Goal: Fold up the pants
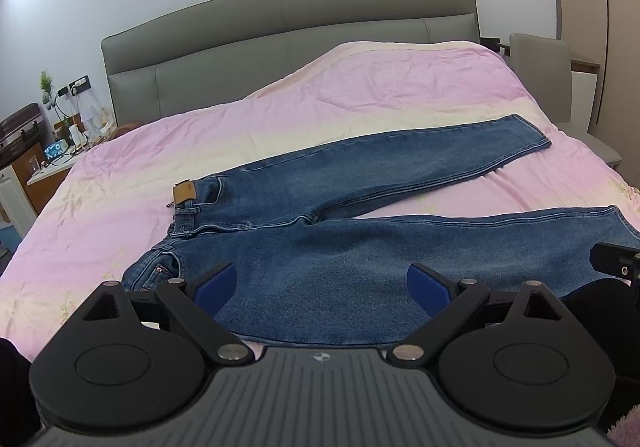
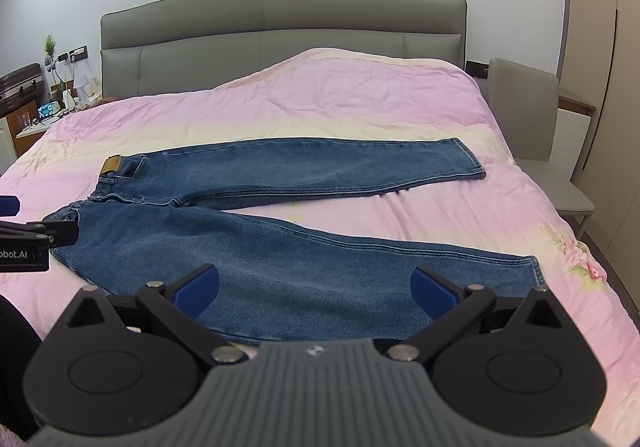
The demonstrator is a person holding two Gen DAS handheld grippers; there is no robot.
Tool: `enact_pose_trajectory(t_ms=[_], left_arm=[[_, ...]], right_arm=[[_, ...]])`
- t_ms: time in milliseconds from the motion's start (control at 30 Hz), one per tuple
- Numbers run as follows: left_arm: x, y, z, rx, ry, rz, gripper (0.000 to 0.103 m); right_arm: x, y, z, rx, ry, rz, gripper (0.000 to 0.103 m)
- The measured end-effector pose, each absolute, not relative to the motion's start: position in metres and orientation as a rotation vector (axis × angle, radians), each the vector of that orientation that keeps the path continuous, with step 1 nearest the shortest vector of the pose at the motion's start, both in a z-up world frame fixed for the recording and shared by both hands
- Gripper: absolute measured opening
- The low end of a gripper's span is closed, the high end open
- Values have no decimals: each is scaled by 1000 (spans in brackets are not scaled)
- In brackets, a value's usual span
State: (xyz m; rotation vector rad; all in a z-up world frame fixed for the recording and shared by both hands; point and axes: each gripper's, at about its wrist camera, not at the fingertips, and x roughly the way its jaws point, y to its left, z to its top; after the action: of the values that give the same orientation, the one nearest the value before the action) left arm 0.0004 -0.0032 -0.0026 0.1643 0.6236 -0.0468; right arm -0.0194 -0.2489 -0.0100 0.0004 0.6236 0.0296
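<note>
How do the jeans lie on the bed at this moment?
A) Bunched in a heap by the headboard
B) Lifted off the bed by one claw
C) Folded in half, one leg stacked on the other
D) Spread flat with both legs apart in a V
D: the jeans lie flat on the pink bedcover, legs splayed apart, with both claws open and holding nothing.

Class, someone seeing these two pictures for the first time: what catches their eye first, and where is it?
Blue jeans lie spread flat across a pink bedspread, legs splayed apart, waistband at left. Nearest the camera, the left gripper and right gripper hang over the near leg, jaws wide open.
</note>
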Motion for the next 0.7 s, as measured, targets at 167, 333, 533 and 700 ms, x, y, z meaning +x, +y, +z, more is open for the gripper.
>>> enact_pose_trajectory(t_ms=[167, 333, 533, 700], left_arm=[[2, -4, -3, 163, 631, -47, 103], [5, -6, -2, 161, 637, -48, 103], [6, -5, -2, 159, 641, -47, 103], [6, -4, -2, 156, 642, -48, 103]], right_arm=[[-19, -248, -12, 5, 634, 28, 98], [-17, -247, -13, 5, 638, 24, 98], [-15, -247, -13, 6, 641, 21, 98], [-15, -247, -14, 6, 640, 21, 98]])
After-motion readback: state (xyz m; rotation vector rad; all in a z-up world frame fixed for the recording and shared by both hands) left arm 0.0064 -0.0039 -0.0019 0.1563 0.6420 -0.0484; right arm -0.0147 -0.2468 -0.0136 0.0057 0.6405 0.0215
